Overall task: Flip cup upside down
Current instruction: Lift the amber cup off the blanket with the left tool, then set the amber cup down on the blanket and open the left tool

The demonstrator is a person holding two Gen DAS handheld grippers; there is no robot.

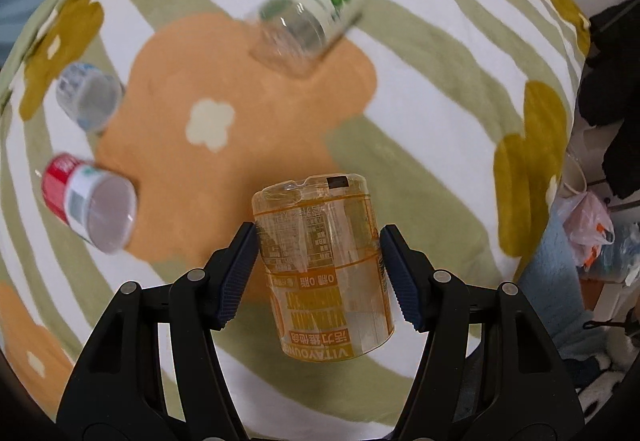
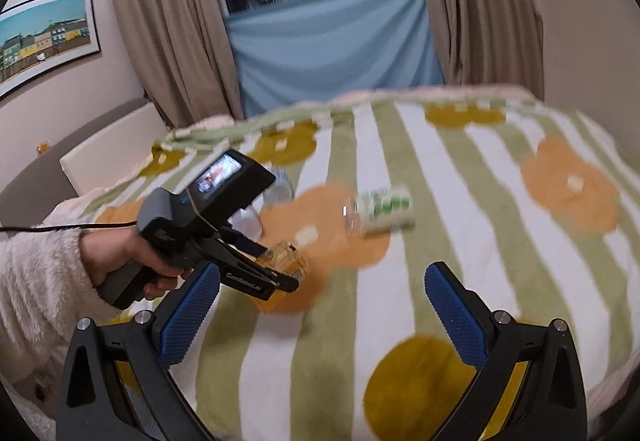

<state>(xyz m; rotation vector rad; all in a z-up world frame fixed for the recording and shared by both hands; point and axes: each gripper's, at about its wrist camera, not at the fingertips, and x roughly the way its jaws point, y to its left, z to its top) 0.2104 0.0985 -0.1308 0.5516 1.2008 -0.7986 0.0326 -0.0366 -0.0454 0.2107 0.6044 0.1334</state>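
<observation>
The left gripper (image 1: 318, 273) has its ribbed blue pads pressed against both sides of a clear orange-tinted plastic cup (image 1: 322, 261), holding it above the fleecy striped blanket (image 1: 420, 113). The cup's label reads upside down, with "VITAYOUNG" and "VITAMIN" legible in yellow-orange bands, its closed end pointing away from the camera. The right gripper (image 2: 322, 305) hangs wide open over the blanket, gripping nothing. Three more cups lie on their sides on the soft green-and-white fabric with its orange flower shapes: a green-dotted cup (image 1: 316, 11), a red-and-white cup (image 1: 90, 203) and a pale blue-labelled cup (image 1: 88, 95). Their print is too blurred to read.
</observation>
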